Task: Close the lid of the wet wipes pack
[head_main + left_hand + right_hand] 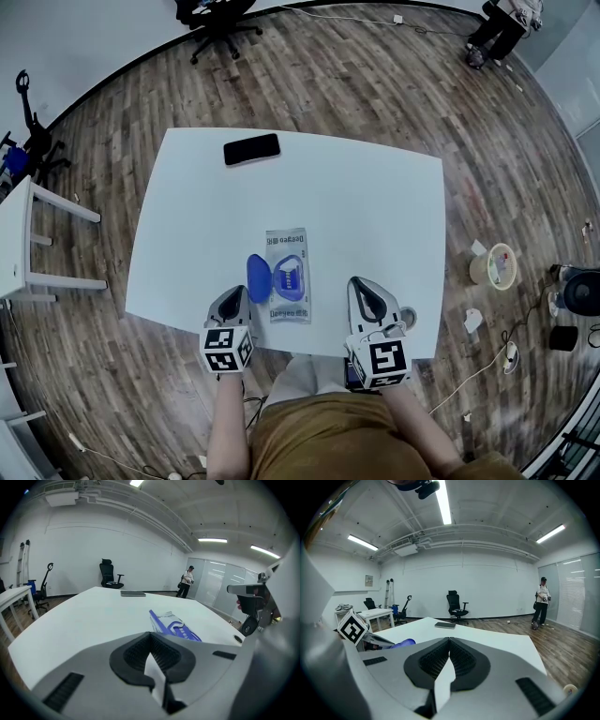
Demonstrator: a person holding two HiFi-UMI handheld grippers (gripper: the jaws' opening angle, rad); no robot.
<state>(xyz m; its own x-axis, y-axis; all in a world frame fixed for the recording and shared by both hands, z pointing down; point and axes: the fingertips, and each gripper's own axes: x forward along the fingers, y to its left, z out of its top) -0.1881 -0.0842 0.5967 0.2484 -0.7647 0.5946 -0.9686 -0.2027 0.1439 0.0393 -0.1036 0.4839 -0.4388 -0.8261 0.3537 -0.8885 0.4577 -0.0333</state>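
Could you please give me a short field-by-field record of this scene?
table: white
wet wipes pack: flat, near the front edge
lid: blue, open, flipped to the left
phone: dark, near the far edge
left tool: shut, empty, beside the lid
right tool: shut, empty, right of the pack

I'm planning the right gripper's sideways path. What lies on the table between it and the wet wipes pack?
Nothing: in the head view only bare white table separates the right gripper from the wet wipes pack.
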